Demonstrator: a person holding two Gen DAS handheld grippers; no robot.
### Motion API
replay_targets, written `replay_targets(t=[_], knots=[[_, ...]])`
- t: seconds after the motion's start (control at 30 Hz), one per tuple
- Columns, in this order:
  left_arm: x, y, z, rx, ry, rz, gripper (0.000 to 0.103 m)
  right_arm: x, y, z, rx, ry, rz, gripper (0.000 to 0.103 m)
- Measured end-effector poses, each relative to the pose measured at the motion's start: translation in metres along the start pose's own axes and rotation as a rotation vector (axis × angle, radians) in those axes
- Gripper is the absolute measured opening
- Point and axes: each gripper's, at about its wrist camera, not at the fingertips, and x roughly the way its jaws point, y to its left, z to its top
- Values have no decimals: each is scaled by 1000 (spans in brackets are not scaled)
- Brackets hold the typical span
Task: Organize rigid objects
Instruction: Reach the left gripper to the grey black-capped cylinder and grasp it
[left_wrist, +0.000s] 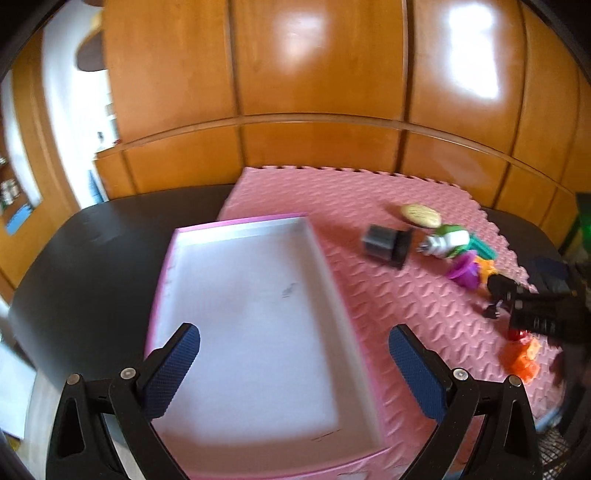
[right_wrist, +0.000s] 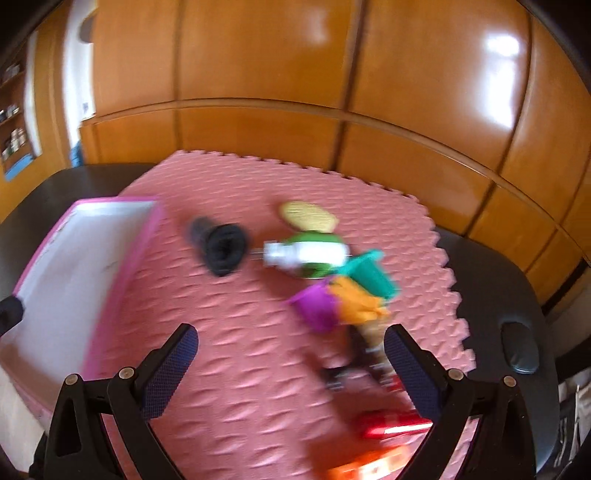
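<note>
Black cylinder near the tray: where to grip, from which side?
Probably the narrower grey-black barrel of the black cylinder, not its flared end. It lies on its side on the pink mat, barrel toward the tray. Come from above with the right gripper, jaws closing across the barrel; its sides look free.

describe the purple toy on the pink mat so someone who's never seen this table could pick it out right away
Start at the pink foam mat on the dark table, right of the pink tray. In the toy cluster there, the purple toy lies just nearer than the green-and-white bottle, touching an orange piece. It is the only purple thing, cup-shaped with a flared rim.
</note>
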Motion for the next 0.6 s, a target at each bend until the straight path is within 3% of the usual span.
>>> replay_targets(t=[0.17, 0.27, 0.33, 0.6], knots=[[17, -28, 19, 46, 28, -73, 103, 23, -65, 5, 104, 19, -51, 103], [35, -40, 32, 66, 52, -74, 103, 37, -94, -3, 203, 38, -41, 103], [47, -44, 40, 71, 70, -82, 103, 44, -105, -6, 266, 86, -23, 103], [107, -73, 70, 150, 116, -116, 103, 34, -109, 2, 303, 49, 33, 102]])
